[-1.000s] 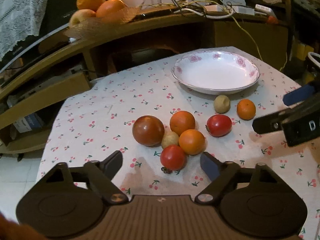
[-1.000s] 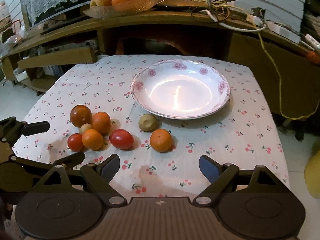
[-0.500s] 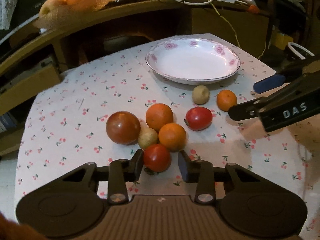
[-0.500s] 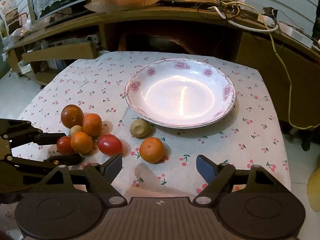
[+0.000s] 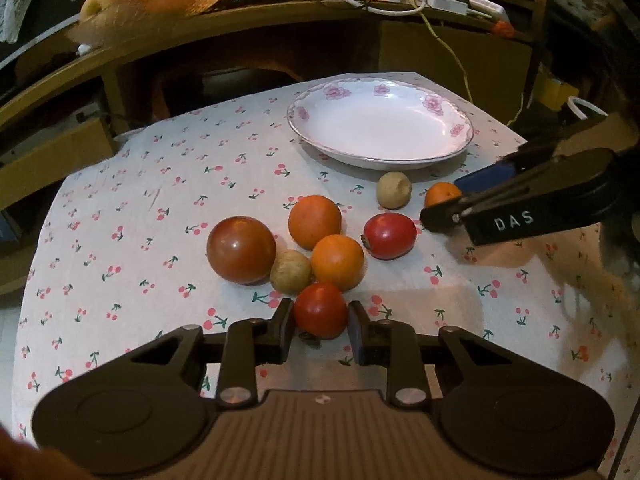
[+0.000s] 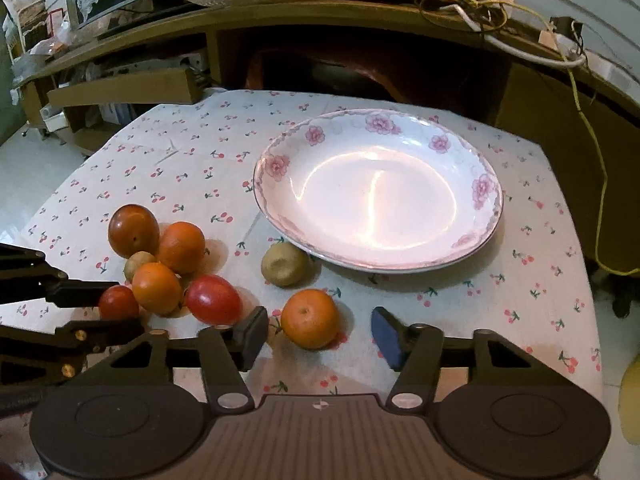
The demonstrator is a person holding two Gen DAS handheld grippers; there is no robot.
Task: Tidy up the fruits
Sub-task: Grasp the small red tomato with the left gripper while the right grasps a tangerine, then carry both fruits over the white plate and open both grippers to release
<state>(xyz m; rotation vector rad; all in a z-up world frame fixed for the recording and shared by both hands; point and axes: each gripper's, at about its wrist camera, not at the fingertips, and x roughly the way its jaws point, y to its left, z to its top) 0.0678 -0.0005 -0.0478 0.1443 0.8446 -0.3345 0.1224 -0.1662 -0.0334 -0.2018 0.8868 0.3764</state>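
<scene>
Left wrist view: the left gripper (image 5: 320,330), wide apart a second ago, now clamps the small red tomato (image 5: 320,309) on the tabletop (image 5: 132,240). The floral plate (image 5: 384,128) holds nothing.

Right wrist view: the right gripper (image 6: 320,334), wider earlier, is closing around the orange (image 6: 309,318), pads not touching it.
</scene>
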